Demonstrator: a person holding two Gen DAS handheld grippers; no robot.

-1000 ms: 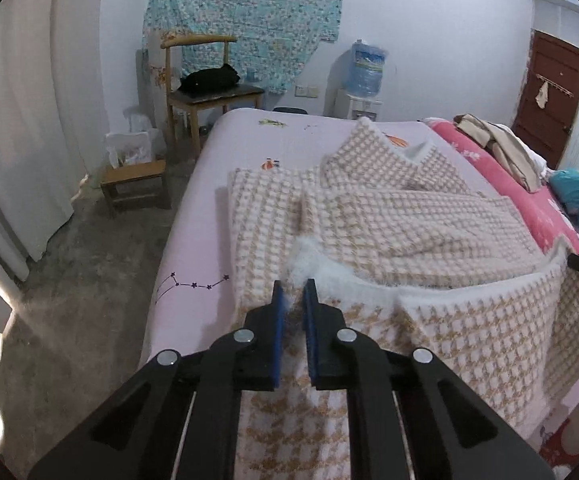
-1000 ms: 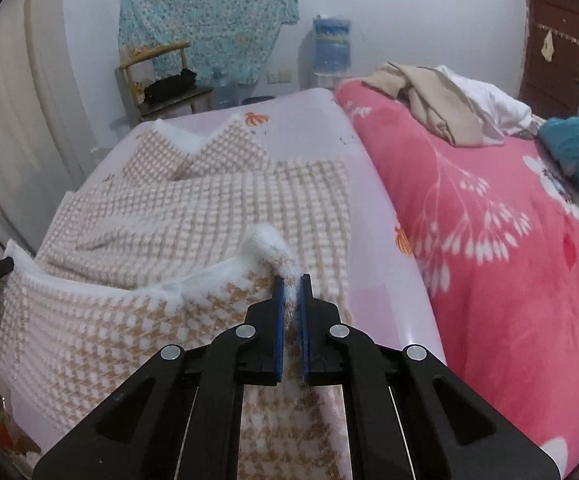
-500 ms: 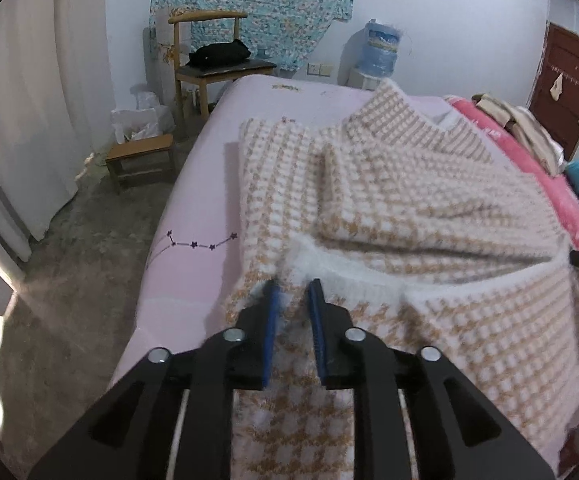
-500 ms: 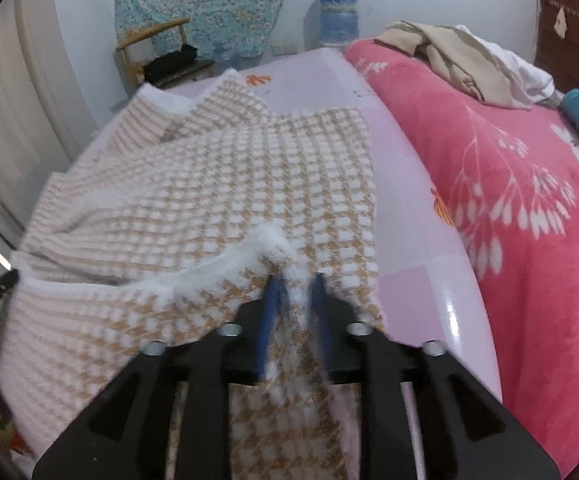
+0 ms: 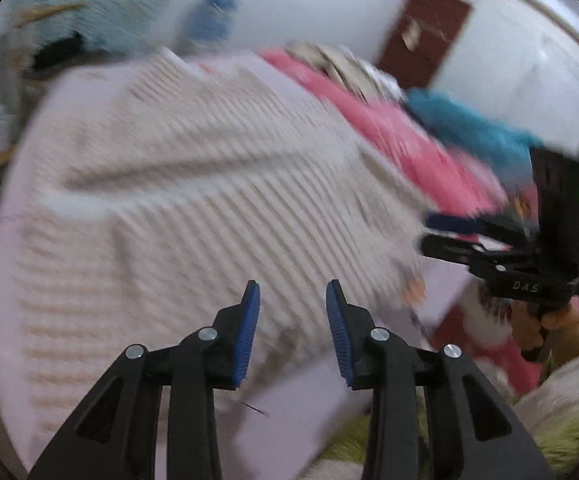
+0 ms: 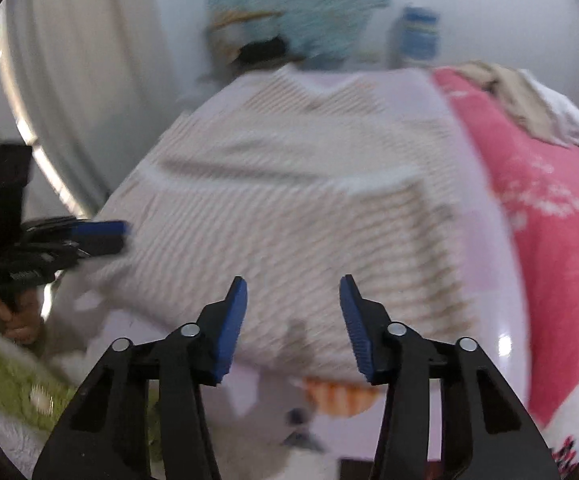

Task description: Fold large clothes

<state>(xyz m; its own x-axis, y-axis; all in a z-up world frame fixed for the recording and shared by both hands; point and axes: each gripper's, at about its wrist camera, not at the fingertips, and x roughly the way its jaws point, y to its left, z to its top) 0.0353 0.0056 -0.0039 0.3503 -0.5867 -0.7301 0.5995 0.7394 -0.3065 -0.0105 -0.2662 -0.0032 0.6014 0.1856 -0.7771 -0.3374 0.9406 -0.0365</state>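
The sweater (image 5: 193,184) lies flat on the bed (image 6: 485,264), its lower part doubled up over its body so that a white edge crosses it from side to side, with the collar pointing toward the far wall. Both pictures are smeared with motion, so the knit shows only as pale stripes. The left gripper (image 5: 291,332) hangs just over the near edge of the sweater with its jaws wide and nothing between them; the right gripper (image 6: 292,328) hangs the same way, jaws wide and empty, above the sweater's near edge and the lilac sheet beside it. Each gripper also shows in the other's view, off to the side of the sweater and held in a hand (image 5: 545,322), and from there too the blue pads look parted. Neither touches the cloth that I can see. With the fold laid down and both jaws spread, this reads as a release: the sweater is left resting on the bed so the crease holds by its own weight. Beyond the sweater, on the right, a pink blanket (image 6: 549,216) covers the rest of the bed, with a heap of beige clothes (image 6: 517,92) on it well apart from the sweater, so there is room for another fold. I judge that a further fold is still needed.
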